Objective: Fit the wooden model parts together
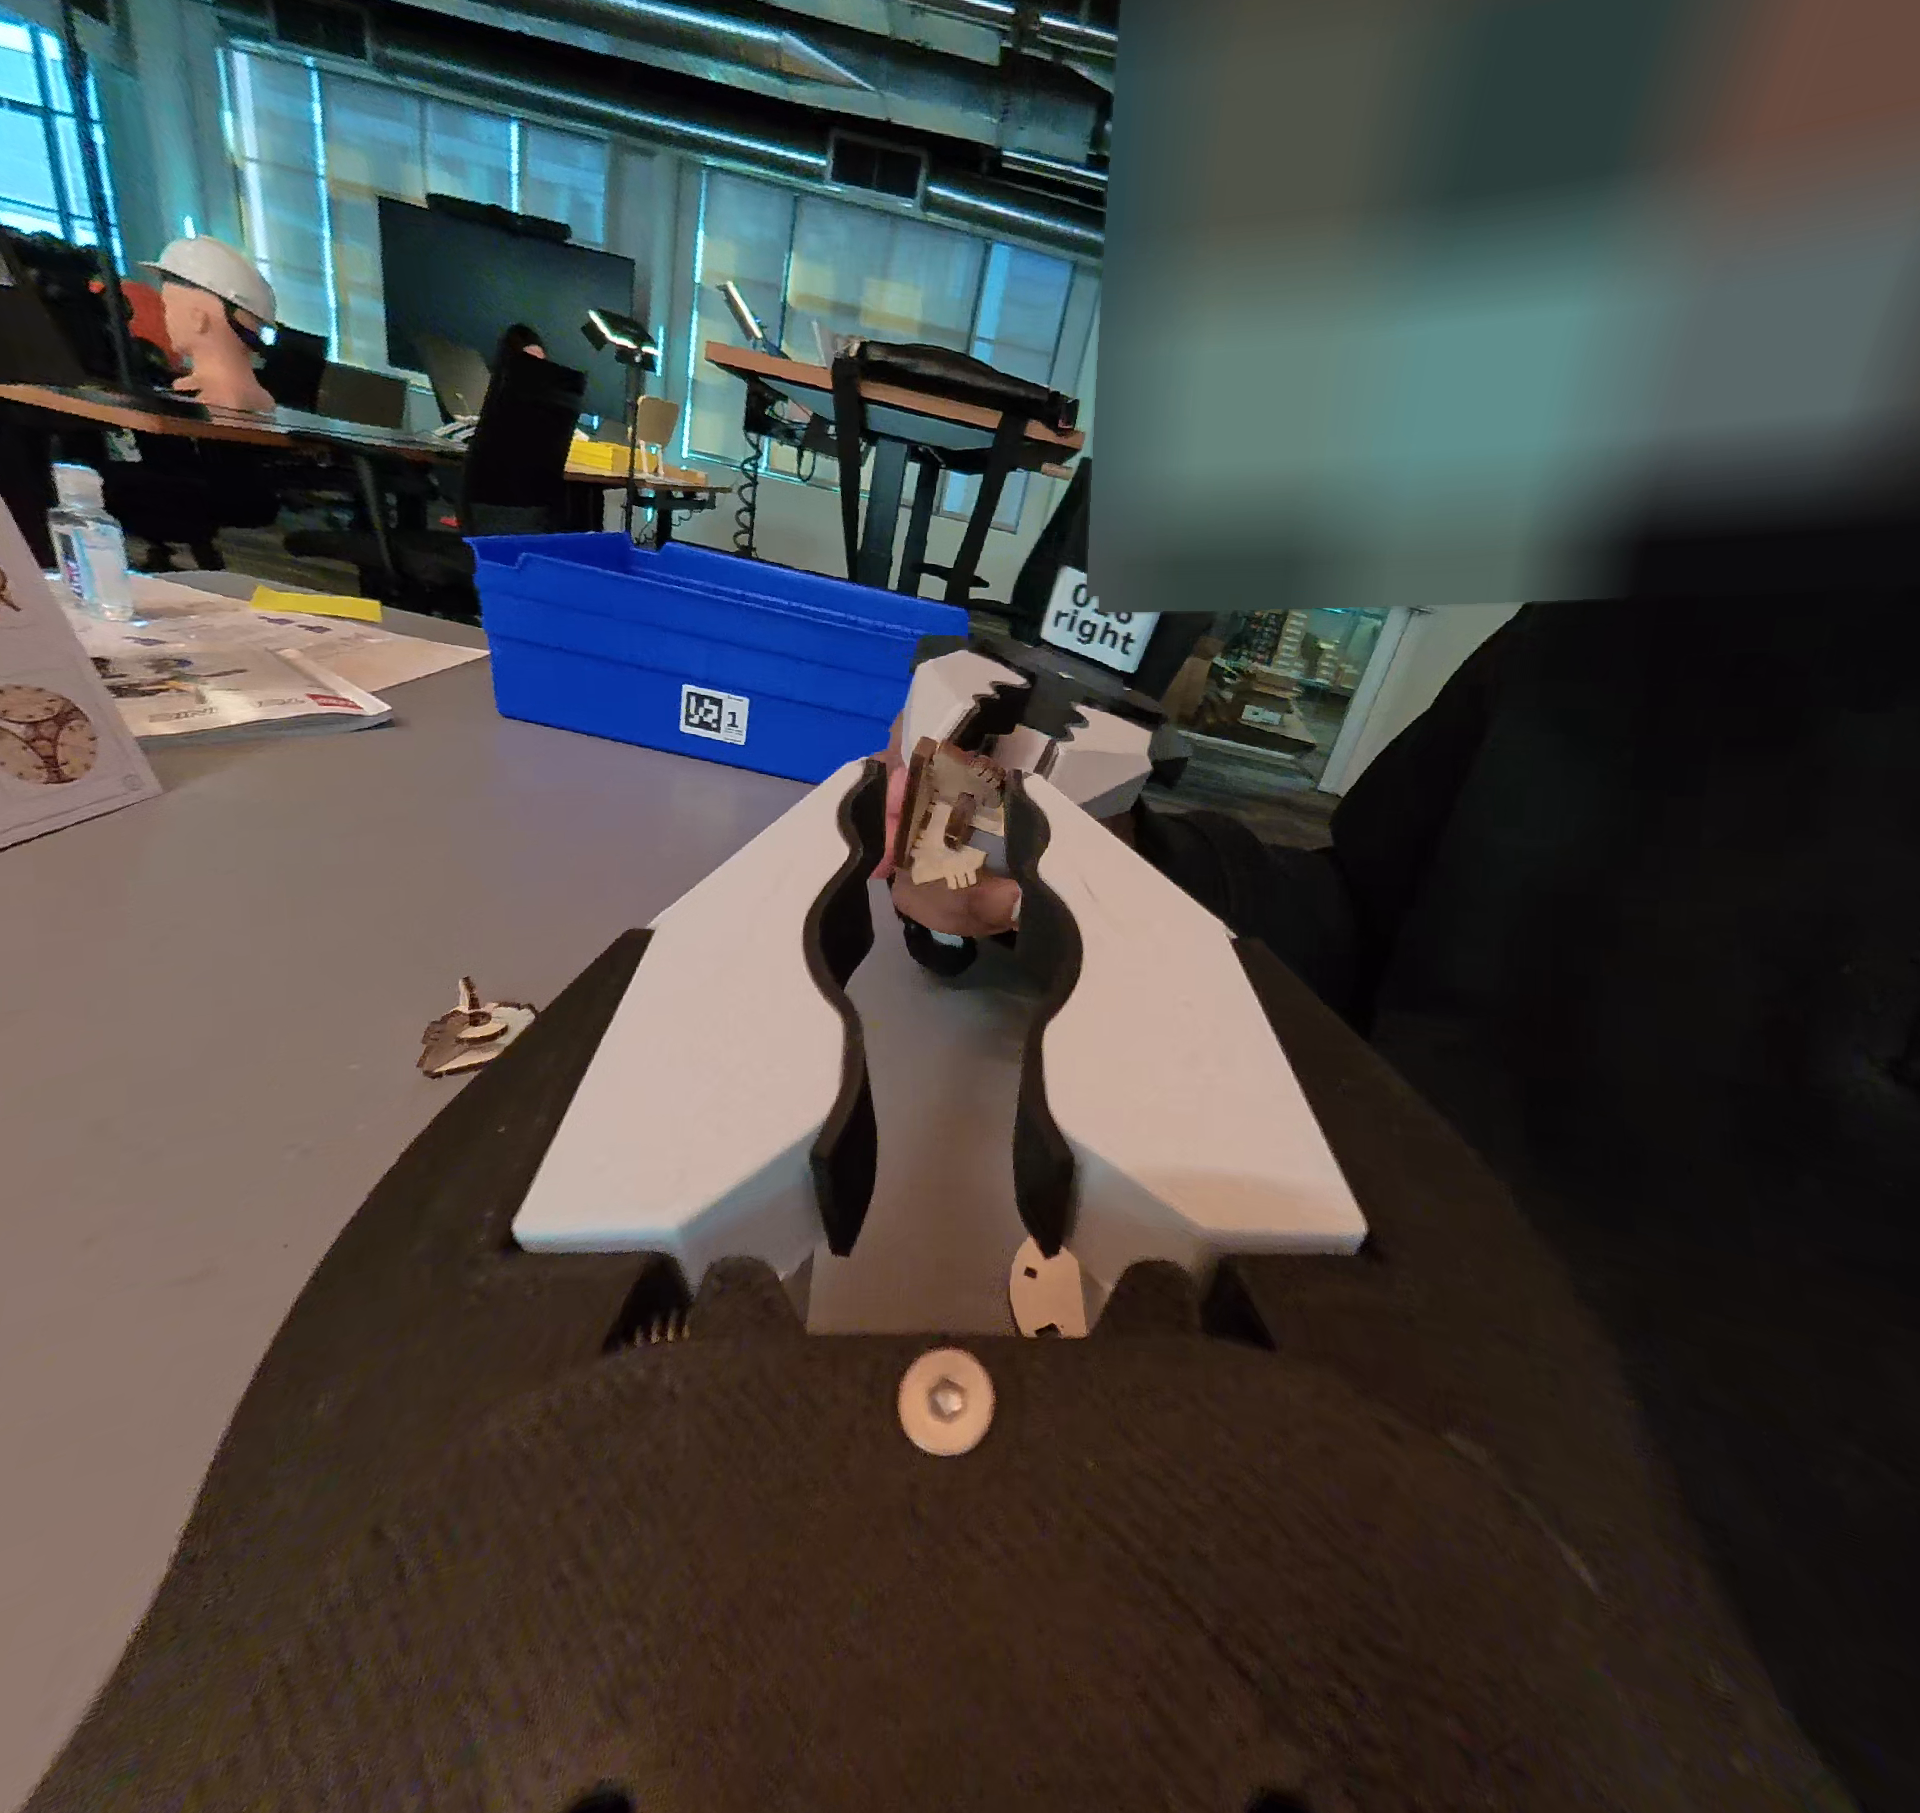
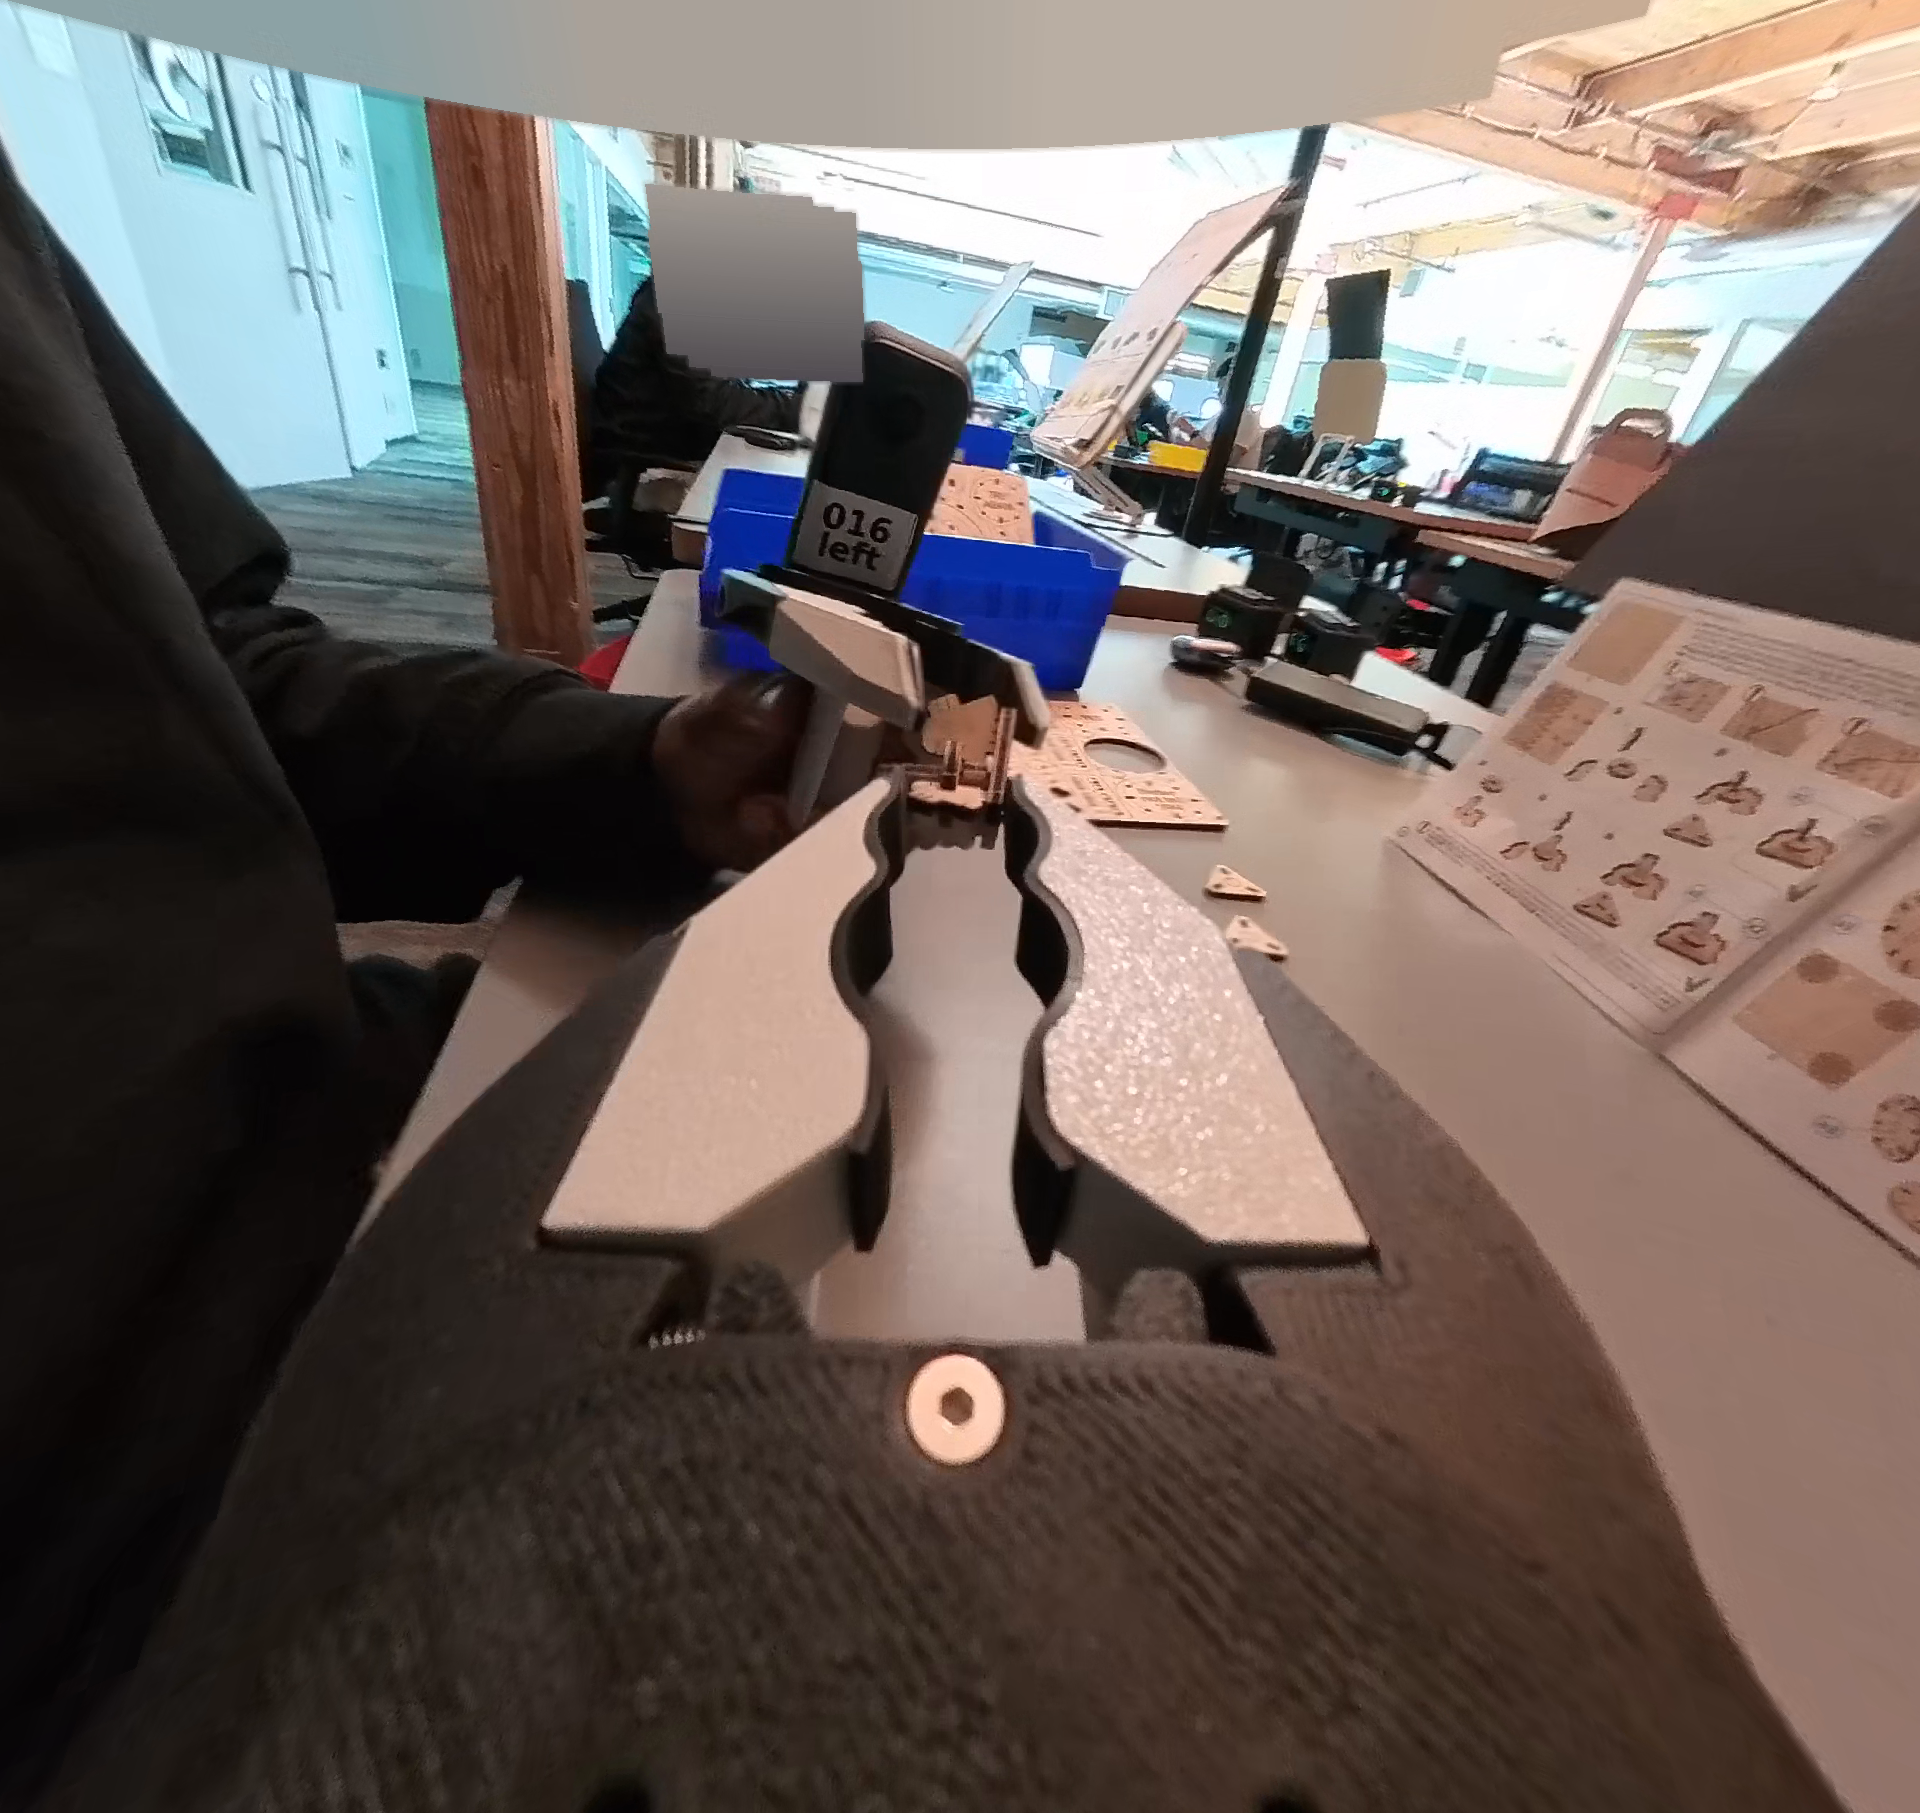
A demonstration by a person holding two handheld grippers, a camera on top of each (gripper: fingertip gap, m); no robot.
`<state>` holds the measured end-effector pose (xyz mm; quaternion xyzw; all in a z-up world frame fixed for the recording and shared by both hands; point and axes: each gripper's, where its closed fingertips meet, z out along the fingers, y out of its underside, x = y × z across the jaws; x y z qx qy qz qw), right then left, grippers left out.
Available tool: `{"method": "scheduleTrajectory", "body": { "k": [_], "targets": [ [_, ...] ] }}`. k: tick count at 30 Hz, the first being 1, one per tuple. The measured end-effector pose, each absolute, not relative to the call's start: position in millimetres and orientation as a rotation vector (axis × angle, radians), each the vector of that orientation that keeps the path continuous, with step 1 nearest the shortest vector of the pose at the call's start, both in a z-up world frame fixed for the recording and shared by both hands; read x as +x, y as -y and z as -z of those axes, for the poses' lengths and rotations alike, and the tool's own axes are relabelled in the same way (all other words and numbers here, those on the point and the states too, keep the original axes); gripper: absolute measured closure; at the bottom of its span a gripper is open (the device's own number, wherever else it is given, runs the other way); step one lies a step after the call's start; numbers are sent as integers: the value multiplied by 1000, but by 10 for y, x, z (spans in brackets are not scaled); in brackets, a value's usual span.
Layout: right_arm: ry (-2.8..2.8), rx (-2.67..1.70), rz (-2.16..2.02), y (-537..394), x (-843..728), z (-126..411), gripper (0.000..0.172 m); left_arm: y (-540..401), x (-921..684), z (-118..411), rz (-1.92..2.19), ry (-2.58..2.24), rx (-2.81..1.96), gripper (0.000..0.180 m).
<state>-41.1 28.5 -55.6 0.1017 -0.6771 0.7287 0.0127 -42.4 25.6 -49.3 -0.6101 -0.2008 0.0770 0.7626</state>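
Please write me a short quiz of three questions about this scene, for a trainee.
1. True or false: the blue bin stands on the grey table.
2. What sits between the fingertips of the right hand-held gripper? A) a small wooden assembly B) a red ball C) a steel spoon
3. Fill in: ___ small triangular wooden pieces lie on the table to the right of this hand-held gripper.
Key: 1 true; 2 A; 3 two.

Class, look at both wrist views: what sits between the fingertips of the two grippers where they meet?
A small wooden assembly of laser-cut pieces sits there, above the grey table. The left gripper and right gripper both meet it; both views show this.
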Motion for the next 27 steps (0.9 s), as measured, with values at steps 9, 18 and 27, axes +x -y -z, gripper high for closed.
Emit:
{"method": "scheduleTrajectory", "body": {
  "k": [9, 18, 27],
  "targets": [
    [2024, 364, -2211, -290, -408, 541, 155, -257, -424, 493, -152, 438, -1322, 158],
    [2084, 388, -2227, -265, -345, 591, 155, -336, -385, 560, -125, 420, -1374, 163],
    [2103, 332, -2260, -263, -385, 594, 155, -327, -433, 604, -45, 480, -1377, 162]
  ]
}}
